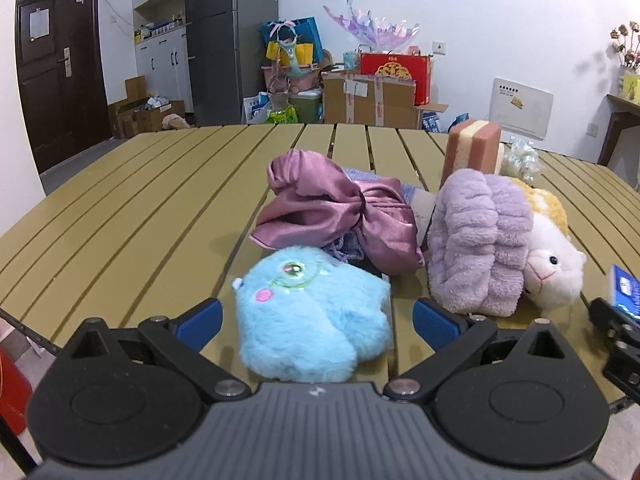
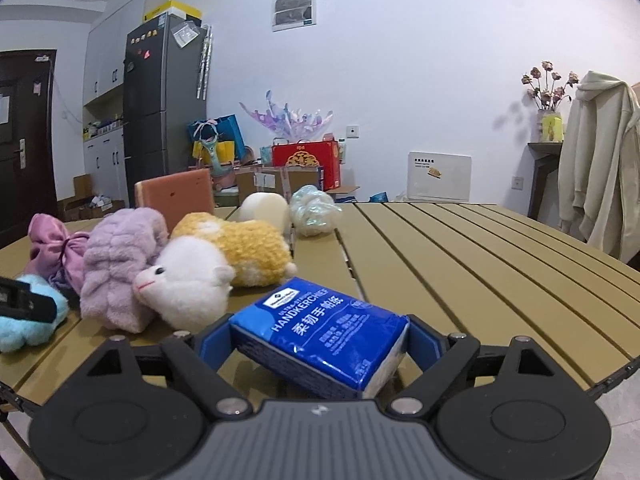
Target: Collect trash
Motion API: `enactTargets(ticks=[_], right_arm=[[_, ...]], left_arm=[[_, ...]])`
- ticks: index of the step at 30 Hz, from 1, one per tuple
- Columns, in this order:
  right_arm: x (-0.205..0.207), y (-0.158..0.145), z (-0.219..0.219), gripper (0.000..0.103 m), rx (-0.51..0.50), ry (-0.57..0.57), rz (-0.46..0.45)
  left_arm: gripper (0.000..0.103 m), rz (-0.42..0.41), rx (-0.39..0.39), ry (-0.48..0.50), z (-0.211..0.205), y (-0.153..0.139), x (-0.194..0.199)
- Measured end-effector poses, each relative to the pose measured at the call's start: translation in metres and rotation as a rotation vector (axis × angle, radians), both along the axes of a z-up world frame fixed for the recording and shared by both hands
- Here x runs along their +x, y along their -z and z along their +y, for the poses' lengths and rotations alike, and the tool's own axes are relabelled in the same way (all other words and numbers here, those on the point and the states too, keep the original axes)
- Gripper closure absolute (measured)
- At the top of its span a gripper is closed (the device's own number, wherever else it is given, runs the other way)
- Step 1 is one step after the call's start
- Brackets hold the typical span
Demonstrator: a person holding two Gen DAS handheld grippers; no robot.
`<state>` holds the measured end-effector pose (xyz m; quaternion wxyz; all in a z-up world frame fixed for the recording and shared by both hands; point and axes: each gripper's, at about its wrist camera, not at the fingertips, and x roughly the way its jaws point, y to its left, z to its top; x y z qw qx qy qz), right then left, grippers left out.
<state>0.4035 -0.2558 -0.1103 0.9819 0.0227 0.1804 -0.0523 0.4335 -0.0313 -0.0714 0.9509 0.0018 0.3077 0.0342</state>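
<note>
Cluttered room w/ white walls, a dark fridge [image 2: 162, 104] far left and cardboard boxes [image 1: 368, 98] stacked along the far wall; in front, a tan slatted table [image 2: 460, 264] carries a heap of soft things. Right gripper [image 2: 319, 342] sits at the near table edge w/ both blue pads pressed on the sides of a blue tissue pack [image 2: 320, 332] printed "HANDKERCHIEF", so it's clamped on the pack, which is tilted, near end raised off the slats. Left gripper [image 1: 318, 322] is spread wide, pads apart and not touching anything; the light-blue plush [image 1: 310, 312] lies between them on the table, w/ a gap on each side. Just beyond that plush, a mauve satin bow bag [image 1: 340, 212] sits mid-table. To its right, a lilac fluffy towel roll [image 1: 476, 240] leans against a white lamb plush [image 1: 554, 276], and a yellow-and-white plush [image 2: 244, 248] lies behind the lamb, touching it. Farther back, a pink-and-cream sponge block [image 1: 472, 148] stands upright, w/ a cream foam piece [image 2: 266, 208] and a crinkled pearly wrap ball [image 2: 314, 210] beside it. Right half of the table is bare slats. A cream hoodie [image 2: 600, 160] hangs far right, next to dried flowers [image 2: 548, 84] on a shelf.
</note>
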Motion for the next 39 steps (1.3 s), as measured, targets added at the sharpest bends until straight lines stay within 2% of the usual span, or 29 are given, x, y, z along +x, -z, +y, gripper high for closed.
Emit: enactTargets(ticks=[7, 10, 13, 15, 20, 31, 39], right_arm=[[-0.004, -0.001, -0.009, 0.016, 0.0, 0.009, -0.003], [-0.007, 0.001, -0.011, 0.016, -0.012, 0.005, -0.003], [-0.007, 0.001, -0.011, 0.015, -0.019, 0.003, -0.004], [-0.008, 0.001, -0.011, 0.016, -0.018, 0.003, -0.004], [-0.011, 0.0, -0.011, 0.016, -0.014, -0.01, -0.011], [-0.03, -0.006, -0.004, 0.016, -0.036, -0.055, -0.024], [-0.056, -0.018, 0.0, 0.016, -0.053, -0.081, -0.04]], left_arm=[[0.0, 0.02, 0.029, -0.038, -0.006, 0.015, 0.015], [0.001, 0.003, 0.031, -0.033, -0.008, 0.018, 0.016], [0.012, -0.012, 0.028, -0.022, -0.008, 0.018, 0.014], [0.023, -0.019, 0.027, -0.021, -0.009, 0.018, 0.012], [0.029, -0.022, 0.009, -0.021, -0.008, 0.018, 0.009], [0.03, -0.051, 0.005, -0.008, -0.001, 0.007, -0.011], [0.03, -0.107, 0.016, 0.006, -0.003, -0.012, -0.041]])
